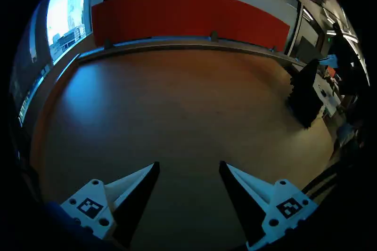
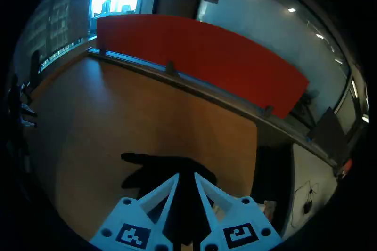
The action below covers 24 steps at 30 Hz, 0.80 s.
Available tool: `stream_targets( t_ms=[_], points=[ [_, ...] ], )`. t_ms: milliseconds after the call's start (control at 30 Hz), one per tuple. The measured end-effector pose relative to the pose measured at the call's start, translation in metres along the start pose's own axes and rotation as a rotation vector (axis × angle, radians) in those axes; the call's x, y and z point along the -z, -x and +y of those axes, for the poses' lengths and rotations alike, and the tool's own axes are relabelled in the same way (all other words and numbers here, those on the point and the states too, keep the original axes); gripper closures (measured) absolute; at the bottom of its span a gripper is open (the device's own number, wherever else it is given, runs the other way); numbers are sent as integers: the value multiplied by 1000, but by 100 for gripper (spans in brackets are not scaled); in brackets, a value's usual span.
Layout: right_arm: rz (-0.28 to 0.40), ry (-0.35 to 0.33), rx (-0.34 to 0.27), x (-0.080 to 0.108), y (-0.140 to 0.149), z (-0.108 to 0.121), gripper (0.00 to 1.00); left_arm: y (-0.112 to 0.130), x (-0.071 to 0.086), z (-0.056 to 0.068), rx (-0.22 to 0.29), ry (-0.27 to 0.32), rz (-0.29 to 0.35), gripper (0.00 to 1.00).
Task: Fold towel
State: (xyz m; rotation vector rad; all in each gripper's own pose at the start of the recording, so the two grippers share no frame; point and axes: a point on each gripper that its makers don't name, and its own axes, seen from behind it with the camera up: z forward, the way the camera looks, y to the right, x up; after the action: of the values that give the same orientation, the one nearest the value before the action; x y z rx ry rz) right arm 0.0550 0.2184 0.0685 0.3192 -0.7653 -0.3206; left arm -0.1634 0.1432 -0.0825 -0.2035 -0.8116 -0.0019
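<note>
Left tongs (image 1: 189,166): wide, empty, over table (image 1: 179,109).
Right tongs (image 2: 186,178): narrow, pinching dark towel (image 2: 151,166).
Progress: early, apparently no fold yet.

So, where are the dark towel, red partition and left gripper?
dark towel (image 2: 148,168), right gripper view, its spread-out part.
red partition (image 2: 212,62), right gripper view, panel's middle.
left gripper (image 1: 188,162), left gripper view, midway between its two tips.

Towel (image 2: 160,168) on tbl (image 2: 94,124), partition (image 2: 212,58) behind tbl.

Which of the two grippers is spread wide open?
The left gripper: its fingers stand far apart above the wooden table. The right gripper has its fingers nearly together, pinching the dark towel.
</note>
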Motion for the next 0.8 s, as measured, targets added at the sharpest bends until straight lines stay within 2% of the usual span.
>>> stream_targets(
  t_ms=[200, 400, 600, 800],
  points=[
    [-9, -8, -37, 7, 21, -3, 93, 1, 0, 5, -8, 8, -3, 7],
    [-20, -7, -49, 12, 40, -11, 93, 0, 0, 8, -13, 14, -3, 7],
    [-45, 24, -64, 16, 63, -4, 93, -1, 1, 8, -19, 15, -4, 7],
    [-99, 45, -85, 18, 101, 1, 93, -1, 2, 6, -26, 14, -5, 7]
  ],
)
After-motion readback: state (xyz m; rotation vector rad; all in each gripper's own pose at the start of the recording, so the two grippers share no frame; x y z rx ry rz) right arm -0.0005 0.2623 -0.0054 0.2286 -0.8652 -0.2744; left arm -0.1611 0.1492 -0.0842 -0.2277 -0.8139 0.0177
